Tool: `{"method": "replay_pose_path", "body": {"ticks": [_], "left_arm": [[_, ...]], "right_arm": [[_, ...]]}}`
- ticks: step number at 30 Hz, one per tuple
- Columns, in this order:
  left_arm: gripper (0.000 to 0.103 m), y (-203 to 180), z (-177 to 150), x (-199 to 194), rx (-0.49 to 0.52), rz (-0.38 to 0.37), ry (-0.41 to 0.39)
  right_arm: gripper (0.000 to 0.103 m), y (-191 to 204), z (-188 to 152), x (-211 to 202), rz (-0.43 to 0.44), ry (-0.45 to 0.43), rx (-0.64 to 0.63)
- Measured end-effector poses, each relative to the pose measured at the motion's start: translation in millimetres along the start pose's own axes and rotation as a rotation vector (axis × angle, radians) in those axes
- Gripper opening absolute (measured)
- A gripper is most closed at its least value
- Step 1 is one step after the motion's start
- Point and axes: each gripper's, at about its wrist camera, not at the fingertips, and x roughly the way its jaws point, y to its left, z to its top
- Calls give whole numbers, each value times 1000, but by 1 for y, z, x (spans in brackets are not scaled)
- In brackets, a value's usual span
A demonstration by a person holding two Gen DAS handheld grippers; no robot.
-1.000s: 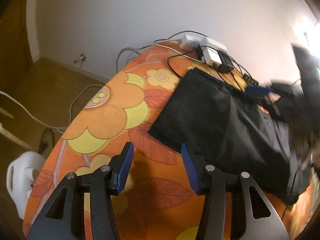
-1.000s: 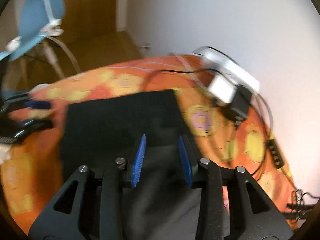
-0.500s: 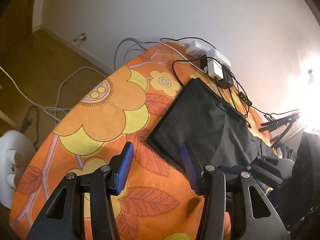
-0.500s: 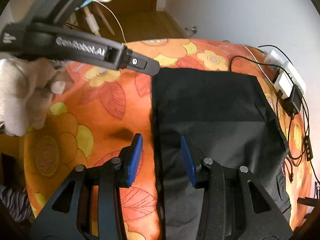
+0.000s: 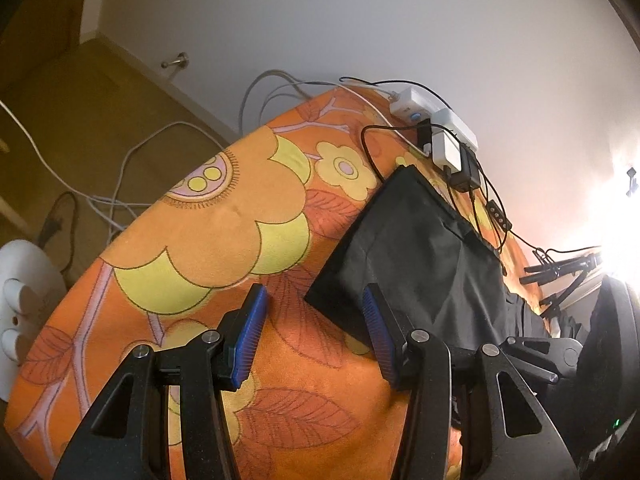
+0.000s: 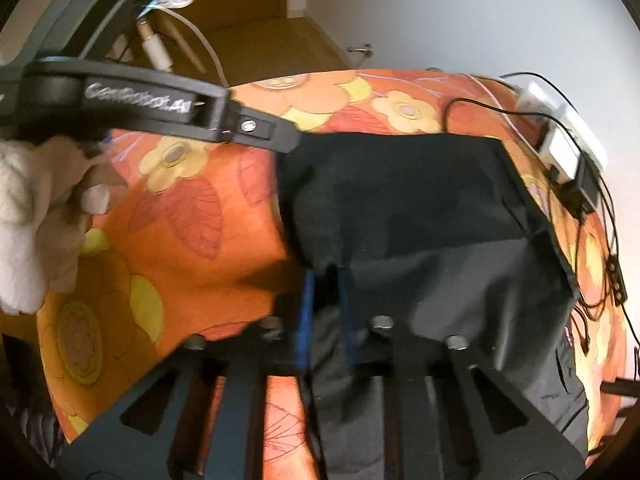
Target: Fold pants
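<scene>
Since half a second ago the right tool (image 6: 323, 300) has narrowed its blue pads around the near left edge of the black pants (image 6: 420, 216), where before they stood apart over cloth and tablecloth. From the left wrist view, the left tool (image 5: 312, 332) hangs wide open and empty above the orange flowered table (image 5: 224, 240), its right pad just at the near corner of the pants (image 5: 416, 252), which lie flat, already doubled into a rectangle reaching toward the white power strip (image 5: 436, 124) and its tangle of black cables. From the right wrist view, blurred by motion, the right tool's pads are drawn close with a fold of the pants' edge between them; they seem to pinch it, though the blur leaves the grip uncertain. The step in hand looks like taking hold for another fold; next, the left tool would need to close on its own corner so both lift together. Only the right view shows the gloved left hand (image 6: 36, 216) on its tool's handle; only the left view shows the white appliance (image 5: 20, 304) on the floor.
</scene>
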Motion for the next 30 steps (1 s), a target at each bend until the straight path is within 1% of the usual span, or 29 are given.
{"method": "replay_pose_path", "body": {"ticks": [2,4,9,13,15,19,21,23,24,25,26,28,29,30], "left_arm": [[48,-1,-1,1,-9,-14,0],[48,-1,0,3,-33,-43,2],[48,-8,-2,8,-66,-83,2],[48,-14,-2,14,-88,-110,6],[48,-20,-1,20,-98,-130,9],[48,-33,-2,26,-86,-127,0],[47,-35,-2,27,-84,-123,-20],[42,-35,-3,28,-77,-120,-36],[26,-35,-3,29,-73,-120,-39],[12,-35,-4,31,-68,-122,-34],[12,-34,-4,33,-63,-116,-36],[8,-34,-6,33,-47,-113,-51],[7,-34,-7,32,-40,-116,-56],[7,-36,-8,29,-24,-115,-67]], "right_arm": [[5,-10,0,-1,41,-7,63],[5,-19,-2,-2,80,-22,120],[4,-29,-5,-4,122,-53,190],[4,-39,-10,-13,160,-95,253],[4,-42,-11,-15,164,-107,269],[4,-41,-12,-14,173,-109,267],[4,-39,-13,-14,173,-108,261],[4,-39,-14,-14,175,-109,265],[4,-40,-14,-14,177,-110,270],[5,-42,-16,-15,182,-110,274],[6,-44,-18,-18,189,-112,275],[23,-48,-23,-25,206,-106,272],[27,-51,-26,-30,204,-112,276],[35,-55,-28,-36,203,-120,284]]}}
